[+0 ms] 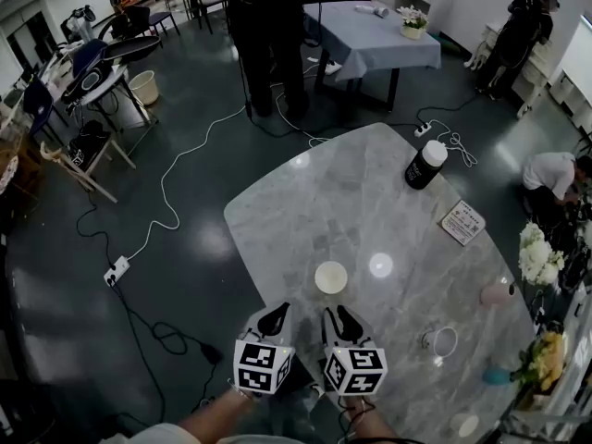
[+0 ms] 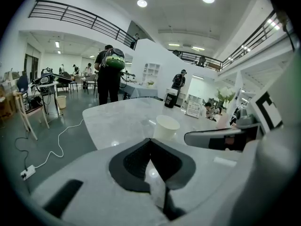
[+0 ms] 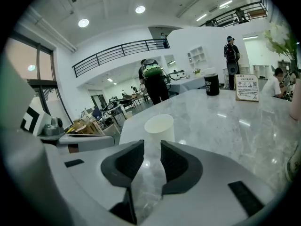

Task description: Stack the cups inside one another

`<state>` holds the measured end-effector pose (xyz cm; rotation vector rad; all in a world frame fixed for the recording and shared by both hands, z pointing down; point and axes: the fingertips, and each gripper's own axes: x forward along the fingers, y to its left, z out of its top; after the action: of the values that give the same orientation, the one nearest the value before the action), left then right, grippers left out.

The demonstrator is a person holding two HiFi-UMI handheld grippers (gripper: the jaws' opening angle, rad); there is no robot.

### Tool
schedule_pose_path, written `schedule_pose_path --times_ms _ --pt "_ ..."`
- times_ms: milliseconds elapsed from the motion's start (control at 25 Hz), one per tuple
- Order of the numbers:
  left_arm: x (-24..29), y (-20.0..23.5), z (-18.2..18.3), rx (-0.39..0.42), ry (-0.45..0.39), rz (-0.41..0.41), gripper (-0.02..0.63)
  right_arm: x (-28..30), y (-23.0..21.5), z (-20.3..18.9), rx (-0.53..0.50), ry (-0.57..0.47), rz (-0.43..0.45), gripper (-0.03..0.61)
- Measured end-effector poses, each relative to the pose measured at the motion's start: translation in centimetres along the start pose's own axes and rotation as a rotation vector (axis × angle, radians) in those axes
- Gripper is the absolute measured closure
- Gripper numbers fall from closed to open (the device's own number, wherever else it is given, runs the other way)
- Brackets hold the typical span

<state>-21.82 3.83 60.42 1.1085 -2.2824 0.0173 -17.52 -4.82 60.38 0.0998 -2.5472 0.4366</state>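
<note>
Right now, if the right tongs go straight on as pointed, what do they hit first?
Most likely the white cup, upright on the marble table dead ahead of the right tongs, which are slightly open and empty. They tilt down, so they might meet the table first; depth is unclear.

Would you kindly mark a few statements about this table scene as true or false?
1. The cup stands upright on the table. True.
2. The right gripper holds the cup. False: its jaws stand apart and empty, with the cup beyond them.
3. The left gripper's jaws are together. True.
4. The bottle lies on its side. False: it stands upright.
</note>
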Motion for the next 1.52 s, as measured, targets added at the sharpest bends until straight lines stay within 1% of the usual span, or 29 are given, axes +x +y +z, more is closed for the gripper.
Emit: schedule_pose_path --times_ms 160,240,320,440,880,1200,1520 --pt "0.5 0.7 -0.2 -0.006 0.009 0.009 0.617 1.0 -0.2 0.0 0.002 0.011 0.009 0.464" --pt "0.7 1.0 -0.3 -0.01 0.011 0.012 0.617 1.4 -0.2 -0.1 -0.006 0.016 0.007 0.42" --pt "0.9 1.3 -0.3 -0.014 0.014 0.015 0.617 1.9 -0.2 0.0 -0.019 0.018 -0.003 0.391" --pt "1.1 1.7 -0.2 -0.017 0.018 0.015 0.617 2.5 -0.3 0.2 -0.037 0.021 -0.017 0.37" --pt "2.3 3.2 -0.4 -0.029 0.036 0.026 0.617 4.8 -0.9 0.4 -0.154 0.054 -0.046 0.344" --pt "2.9 3.7 -0.5 -0.059 0.042 0.02 0.617 6.0 -1.3 0.5 -0.209 0.058 -0.056 0.334" --pt "3.4 4.3 -0.6 -0.06 0.049 0.019 0.617 6.9 -1.2 1.1 -0.211 0.038 -0.044 0.325"
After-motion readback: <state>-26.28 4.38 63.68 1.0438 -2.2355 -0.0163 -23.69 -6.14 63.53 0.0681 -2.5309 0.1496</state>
